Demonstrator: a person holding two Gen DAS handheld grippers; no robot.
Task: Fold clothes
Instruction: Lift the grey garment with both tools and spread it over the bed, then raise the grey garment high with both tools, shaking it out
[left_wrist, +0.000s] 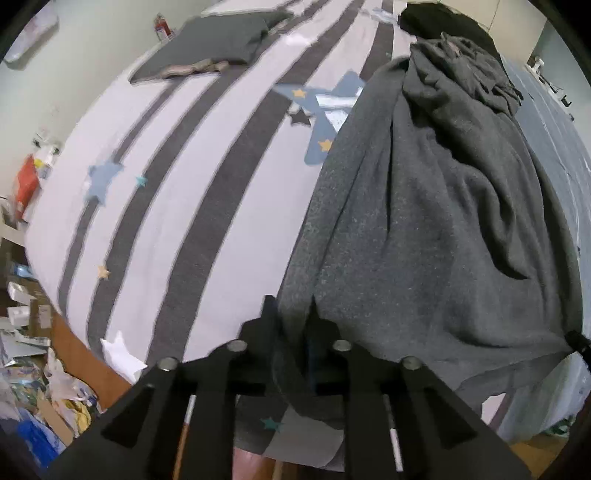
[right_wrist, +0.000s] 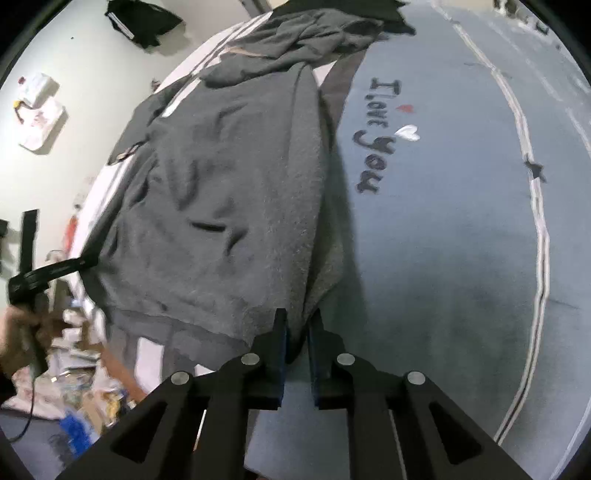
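A dark grey hooded sweatshirt (left_wrist: 424, 206) lies stretched lengthwise on the bed, hood at the far end. My left gripper (left_wrist: 291, 310) is shut on its near hem corner. In the right wrist view the same sweatshirt (right_wrist: 229, 206) fills the middle, and my right gripper (right_wrist: 297, 325) is shut on the other near hem corner. The left gripper (right_wrist: 55, 271) shows at that view's left edge, pinching the far hem corner, with a hand below it.
The bed has a white cover with grey stripes and blue stars (left_wrist: 177, 177) on the left and a grey-blue cover with "I love you" lettering (right_wrist: 373, 140) on the right. A folded grey garment (left_wrist: 218, 44) lies at the far end. Clutter (left_wrist: 33, 369) covers the floor beside the bed.
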